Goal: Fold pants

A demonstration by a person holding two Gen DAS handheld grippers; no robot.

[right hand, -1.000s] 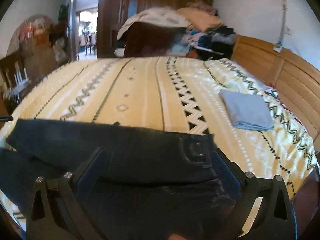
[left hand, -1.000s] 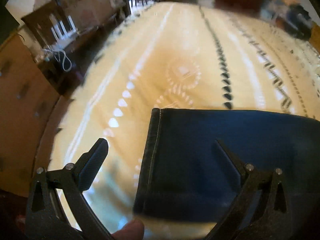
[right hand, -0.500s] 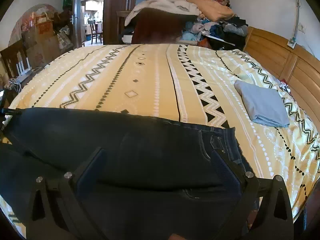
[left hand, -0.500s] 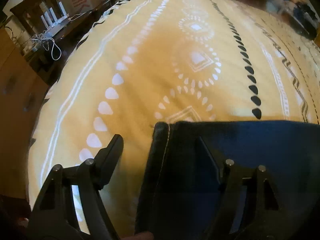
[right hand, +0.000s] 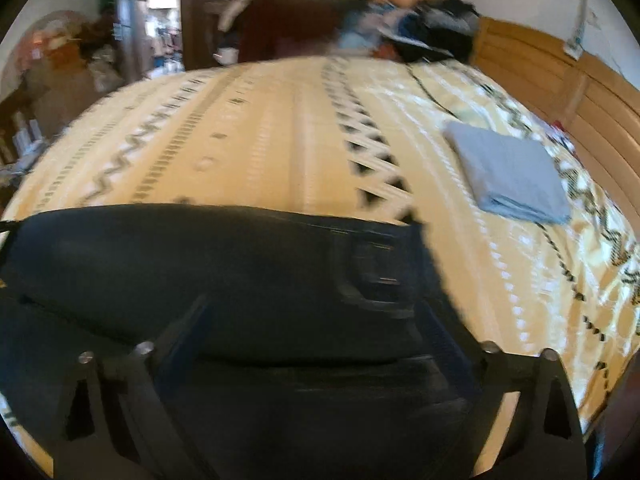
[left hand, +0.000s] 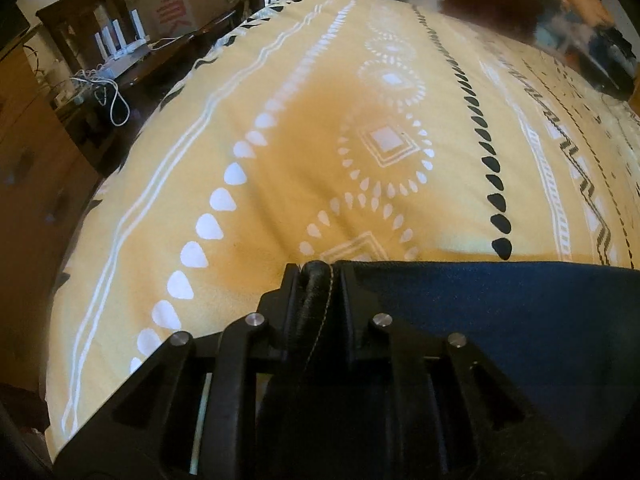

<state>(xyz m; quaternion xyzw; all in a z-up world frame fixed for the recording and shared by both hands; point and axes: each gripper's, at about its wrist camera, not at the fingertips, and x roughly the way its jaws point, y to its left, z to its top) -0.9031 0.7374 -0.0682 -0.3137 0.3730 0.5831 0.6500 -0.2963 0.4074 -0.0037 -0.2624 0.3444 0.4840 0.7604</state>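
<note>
**A:** What lies around the pants on the bed?

**B:** In the right wrist view, a folded grey cloth (right hand: 508, 174) sits on the yellow patterned bedspread (right hand: 280, 140), to the right and farther off than the pants (right hand: 208, 276), well apart from them. A heap of clothes (right hand: 400, 20) is piled beyond the far edge of the bed, and a wooden headboard (right hand: 560, 92) runs along the right. Nothing stands between that tool and the denim.

**A:** And on the other side?

**B:** The left wrist view shows a cardboard box (left hand: 180, 8) and white cables (left hand: 108, 96) on dark furniture off the bed's far left. The bedspread (left hand: 320, 140) ahead carries only its white and black pattern.

**A:** How do the pants lie?

**B:** At the near edge of the bed, their long axis running left to right. The waistband and a back pocket (right hand: 376, 276) are at the right end; the leg stretches off left.

**A:** The tools?

**B:** The left tool (left hand: 318, 276) is pressed together on the stitched hem of the pants (left hand: 500, 312), the dark denim spreading away to its right. The right tool (right hand: 320, 320) has its fingers wide apart over the hip area, holding nothing; that view is blurred.

**A:** What does one view give that the other lacks?

**B:** Only the left shows the clamped hem; only the right shows the waistband, grey cloth and headboard.
</note>
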